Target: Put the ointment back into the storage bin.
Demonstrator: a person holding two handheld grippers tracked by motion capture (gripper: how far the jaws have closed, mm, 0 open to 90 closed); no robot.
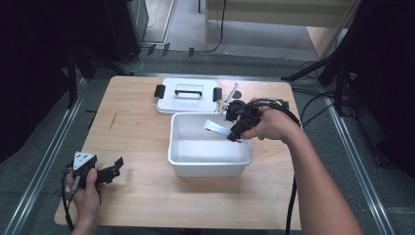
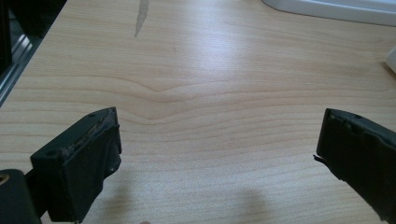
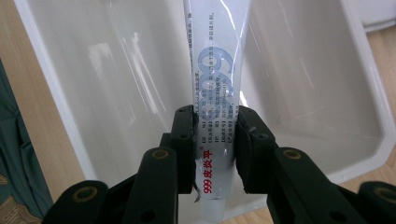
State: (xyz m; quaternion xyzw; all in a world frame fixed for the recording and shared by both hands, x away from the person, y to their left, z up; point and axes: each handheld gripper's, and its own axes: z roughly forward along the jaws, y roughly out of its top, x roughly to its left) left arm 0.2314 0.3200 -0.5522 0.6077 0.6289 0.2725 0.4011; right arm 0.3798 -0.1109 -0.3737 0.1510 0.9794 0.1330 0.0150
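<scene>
Risk first, near to far. Left hand-held gripper (image 1: 113, 166) is parked at lower left of the high view on bare counter (image 1: 137, 196), jaws spread wide and nothing between them; no hazard is posed there, and plenty of free counter is left around it.

Right hand-held gripper (image 3: 215, 135) is clamped on the ointment tube (image 3: 215, 70) close to its cap end, so most of the tube length is left cantilevered. Slip or swing is judged likely if the wrist is turned quickly, since the tube skin looks glossy. In the high view the tube (image 1: 216, 128) is held over the upper right of the white tub (image 1: 209, 166), tilted, tail end toward the tub's middle. A catch on the near-right rim could be caused by a low or sideways move; a straight drop is judged safest.

Tub interior looks empty, so room inside is ample. Behind the tub, the lid (image 1: 187, 95) is lying just beside the back wall; little clearance is left there.
</scene>
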